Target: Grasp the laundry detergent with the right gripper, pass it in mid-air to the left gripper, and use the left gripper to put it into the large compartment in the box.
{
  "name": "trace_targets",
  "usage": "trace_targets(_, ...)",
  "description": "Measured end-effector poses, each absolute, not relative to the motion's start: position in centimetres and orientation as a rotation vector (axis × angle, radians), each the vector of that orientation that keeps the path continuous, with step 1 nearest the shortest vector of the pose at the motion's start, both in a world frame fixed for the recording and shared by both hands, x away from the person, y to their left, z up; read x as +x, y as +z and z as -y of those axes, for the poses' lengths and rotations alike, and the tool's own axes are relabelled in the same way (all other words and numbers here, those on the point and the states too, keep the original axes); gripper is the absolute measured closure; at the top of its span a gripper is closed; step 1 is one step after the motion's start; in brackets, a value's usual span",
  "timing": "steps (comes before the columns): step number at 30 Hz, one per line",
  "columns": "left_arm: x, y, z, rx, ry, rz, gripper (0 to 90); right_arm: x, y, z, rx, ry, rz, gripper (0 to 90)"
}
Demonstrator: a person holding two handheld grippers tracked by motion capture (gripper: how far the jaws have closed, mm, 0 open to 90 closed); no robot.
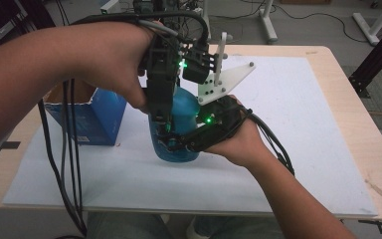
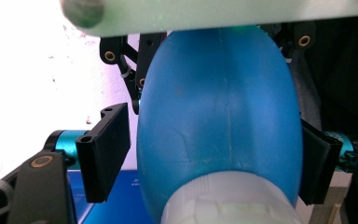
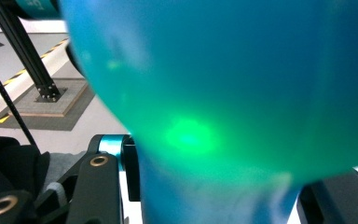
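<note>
Bottle: a translucent blue plastic bottle stands upright at the centre of the high view, on the white sheet that covers my wooden surface.
Left claw: my left claw comes down from the upper centre over the bottle's top; in the left gripper view its right jaw touches the blue body and its left jaw stands just off it, so I cannot tell whether it grips.
Right claw: my right claw reaches in from the right of centre, low on the bottle, closed on it at both sides.
Box: an open blue cardboard box sits just left of the bottle.
</note>
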State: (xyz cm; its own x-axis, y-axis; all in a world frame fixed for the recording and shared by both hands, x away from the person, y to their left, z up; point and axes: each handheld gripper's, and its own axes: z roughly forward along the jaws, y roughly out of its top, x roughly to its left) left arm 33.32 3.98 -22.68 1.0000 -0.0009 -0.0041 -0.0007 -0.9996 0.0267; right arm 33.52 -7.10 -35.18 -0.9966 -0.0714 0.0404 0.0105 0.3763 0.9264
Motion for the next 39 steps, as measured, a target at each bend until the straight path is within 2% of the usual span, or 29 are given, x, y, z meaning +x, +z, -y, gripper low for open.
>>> trace_targets(14, 33.32, -22.77, -3.85, 3.128, -0.028, -0.004, 33.6, 33.53, -35.29, 6.93, 0.048, -1.71, 2.539, 45.8)
trace_targets(16, 33.32, -22.7, -3.84, 3.125, -0.038, -0.003, 37.5, 33.61, -35.31, 6.94, 0.043, -1.711, 2.536, 45.8)
trace_targets(34, 33.14, -22.47, -3.92, 3.1, -0.017, -0.018, 38.2, 33.61, -35.25, 7.06, 0.051, -1.721, 2.532, 44.7)
trace_targets(36, 33.12, -22.4, -3.91, 3.099, -0.024, -0.021, 38.1, 33.57, -35.18, 7.11, 0.063, -1.723, 2.534, 43.3)
trace_targets(39, 33.18, -22.39, -3.98, 3.105, -0.023, -0.017, 38.1, 33.53, -34.97, 7.35, 0.059, -1.721, 2.528, 33.3)
